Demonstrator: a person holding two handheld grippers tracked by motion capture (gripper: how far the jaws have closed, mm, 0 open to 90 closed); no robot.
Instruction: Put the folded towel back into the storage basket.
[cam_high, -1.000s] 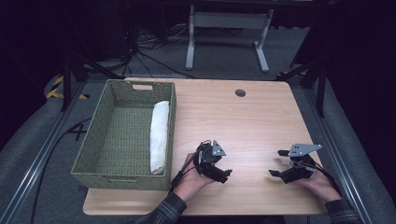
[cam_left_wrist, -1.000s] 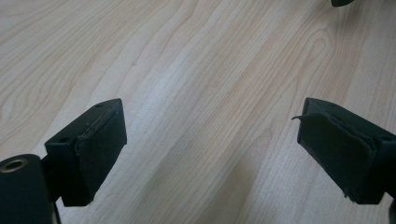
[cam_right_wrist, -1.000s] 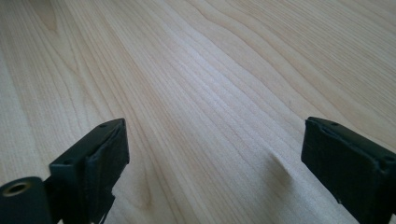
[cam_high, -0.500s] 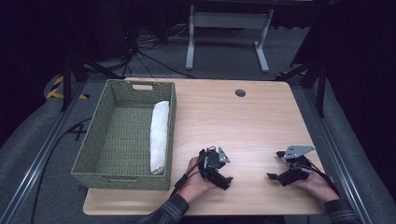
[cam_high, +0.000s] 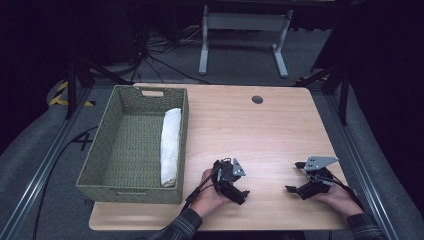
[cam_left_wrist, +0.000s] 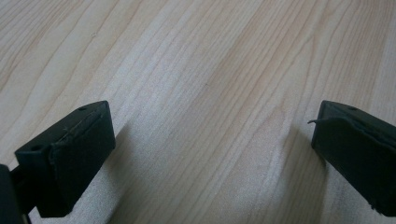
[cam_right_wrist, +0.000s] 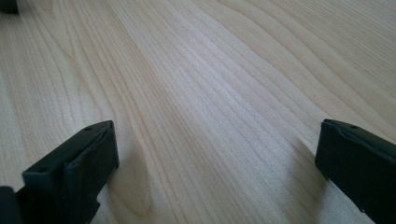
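Basket wall (cam_high: 182, 130) hides the towel's (cam_high: 170, 145) right edge.

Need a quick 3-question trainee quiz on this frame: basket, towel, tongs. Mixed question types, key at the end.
1. True or false: the towel lies rolled inside the basket, along its right wall.
2. Multiple choice: the left tongs are A) shut on the towel, B) open over bare table, C) inside the basket.
3. Short answer: what lies between the jaws of the right tongs?

Key
1. True.
2. B: the left gripper view has wood grain between jaws set wide apart.
3. Nothing; bare tabletop, jaws open.
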